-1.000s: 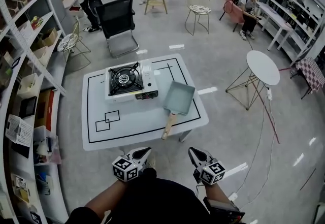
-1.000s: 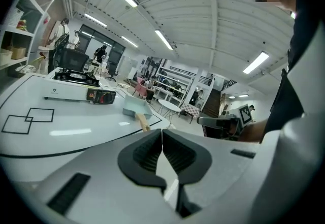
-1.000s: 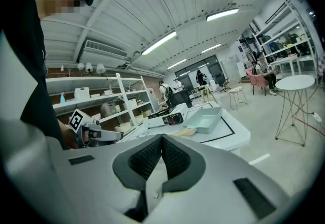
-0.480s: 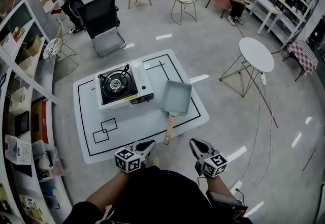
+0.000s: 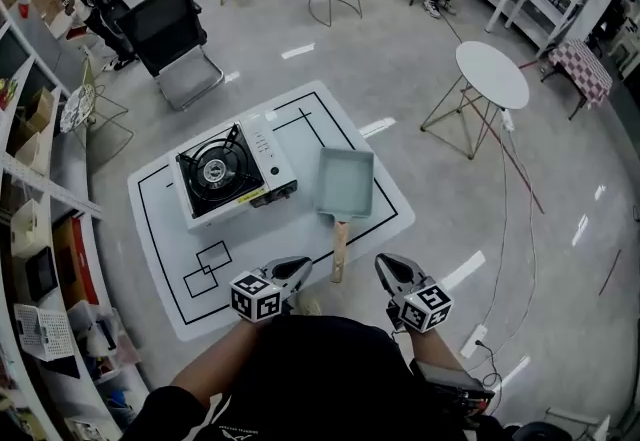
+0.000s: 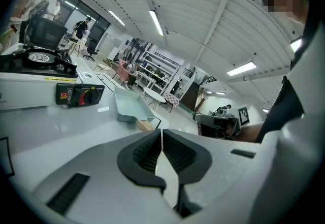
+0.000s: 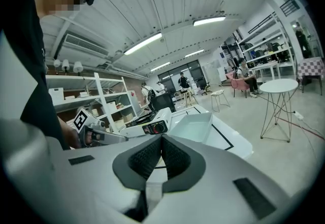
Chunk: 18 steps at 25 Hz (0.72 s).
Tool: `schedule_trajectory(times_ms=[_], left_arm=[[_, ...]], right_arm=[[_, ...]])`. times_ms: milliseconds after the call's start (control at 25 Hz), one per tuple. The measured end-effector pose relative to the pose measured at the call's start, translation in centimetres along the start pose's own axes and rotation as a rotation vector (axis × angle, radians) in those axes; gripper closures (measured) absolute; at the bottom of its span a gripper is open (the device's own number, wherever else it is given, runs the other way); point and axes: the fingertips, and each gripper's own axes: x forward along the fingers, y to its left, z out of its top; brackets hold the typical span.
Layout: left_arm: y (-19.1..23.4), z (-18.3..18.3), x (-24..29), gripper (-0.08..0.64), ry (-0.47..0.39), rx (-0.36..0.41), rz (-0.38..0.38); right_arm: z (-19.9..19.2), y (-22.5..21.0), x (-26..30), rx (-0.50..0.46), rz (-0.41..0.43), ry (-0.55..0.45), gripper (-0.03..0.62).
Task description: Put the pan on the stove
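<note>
Grippers have neared the table [image 5: 285, 234]: left gripper [image 5: 298, 269] jaws closed, empty; pan [image 5: 345, 182] rests just right of stove [image 5: 222, 172], rigid, likely light, best taken by its wooden handle [image 5: 339, 251]; right gripper [image 5: 383, 265] jaws closed, empty.

No readable text — stove [image 5: 222, 172] panel [image 6: 78, 97] too small, blurred

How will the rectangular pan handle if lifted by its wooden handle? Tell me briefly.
Probably rigid: the rectangular pan looks like formed metal. Likely front-heavy: its slim wooden handle juts from one short side, so the tray may dip. Unlikely to roll: it sits flat on the table.
</note>
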Motion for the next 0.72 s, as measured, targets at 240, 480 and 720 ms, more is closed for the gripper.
schedule_trajectory(times_ms=[240, 480, 720], left_arm=[[1.5, 0.3, 2.4, 0.546, 0.064, -0.064, -0.074], [2.5, -0.6, 4.1, 0.534, 0.157, -0.115, -0.111], [2.5, -1.0, 5.8, 0.482, 0.191, -0.194, -0.149]], right_arm=[[0.0, -0.7, 1.2, 0.023, -0.055, 0.001, 0.568], [0.2, -1.2, 2.0, 0.046, -0.095, -0.006, 0.568], [-0.1, -1.6, 2.3, 0.057, -0.120, 0.005, 0.568]])
